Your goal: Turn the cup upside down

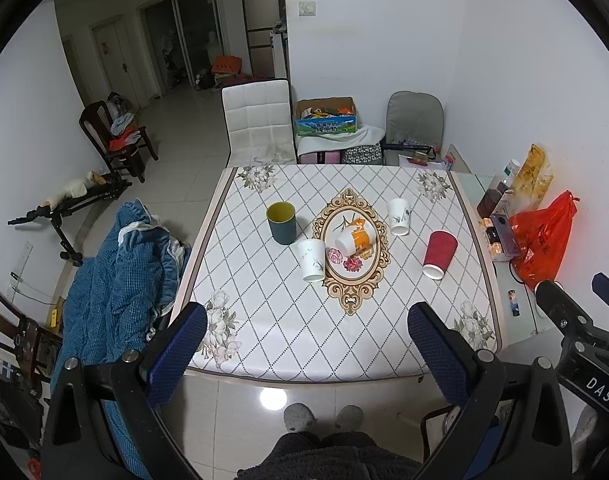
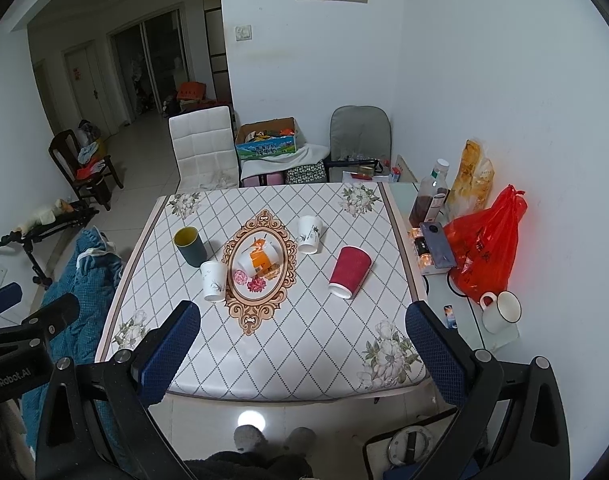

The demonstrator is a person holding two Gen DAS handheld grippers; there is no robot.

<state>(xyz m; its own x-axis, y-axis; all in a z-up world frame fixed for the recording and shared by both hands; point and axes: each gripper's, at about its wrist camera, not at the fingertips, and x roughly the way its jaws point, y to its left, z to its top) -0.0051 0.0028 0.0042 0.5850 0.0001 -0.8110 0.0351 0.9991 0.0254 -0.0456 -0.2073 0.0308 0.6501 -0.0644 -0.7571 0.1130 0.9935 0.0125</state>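
Left wrist view shows me my left gripper nearest, its blue-padded jaws spread wide with nothing between them, held above the near edge of the table; my right gripper stands the same way, jaws wide apart and empty, over that same near edge. Past the fingers, the patterned tablecloth carries five cups. Closest is a white paper cup standing mouth down, just left of the oval medallion. On the right, a red ribbed cup looks to be mouth down too, its white rim toward me and its long axis leaning away in the fisheye. On the medallion lies the orange-and-white cup, on its side, long axis running from near-left to far-right, with what looks like its open mouth pointing toward the near-left; I cannot tell this for certain. Left of it, a dark teal cup stands upright, its yellow-green inside open to the top. Farther right, another white paper cup stands inverted. Beyond the right edge sit a red plastic bag and a white mug.
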